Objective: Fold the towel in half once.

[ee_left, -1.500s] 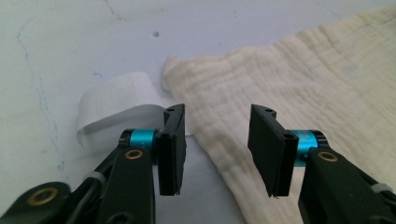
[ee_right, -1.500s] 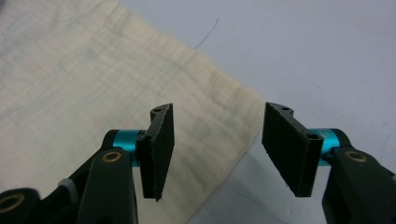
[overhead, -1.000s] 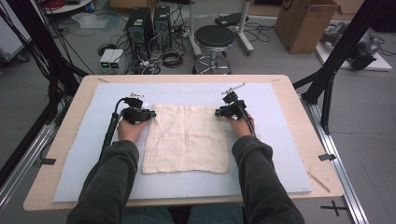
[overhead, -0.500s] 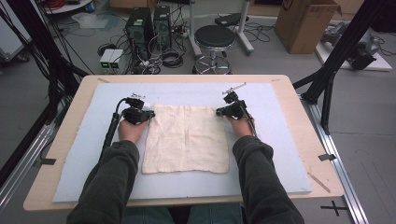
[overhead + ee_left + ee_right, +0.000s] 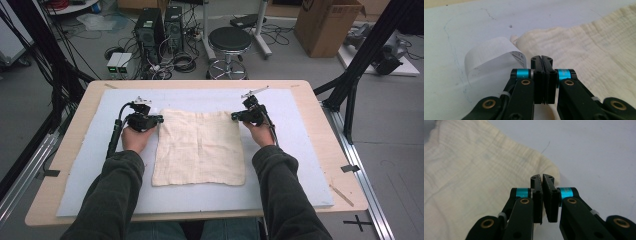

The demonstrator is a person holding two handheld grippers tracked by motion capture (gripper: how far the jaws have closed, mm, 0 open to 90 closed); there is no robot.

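Left gripper (image 5: 159,119) is seen at the cloth's (image 5: 199,147) upper-left corner, jaws pressed together; in the left gripper view the left gripper (image 5: 541,58) is clamped on the cloth (image 5: 584,47) edge beside a curled white label (image 5: 491,53). Right gripper (image 5: 234,116) is set at the upper-right corner; in the right gripper view the right gripper (image 5: 541,176) is nearly closed, pinching the cloth (image 5: 474,170) corner. Cloth: cream, crinkled gauze weave, square, laid flat mid-frame on a pale blue mat (image 5: 300,165).
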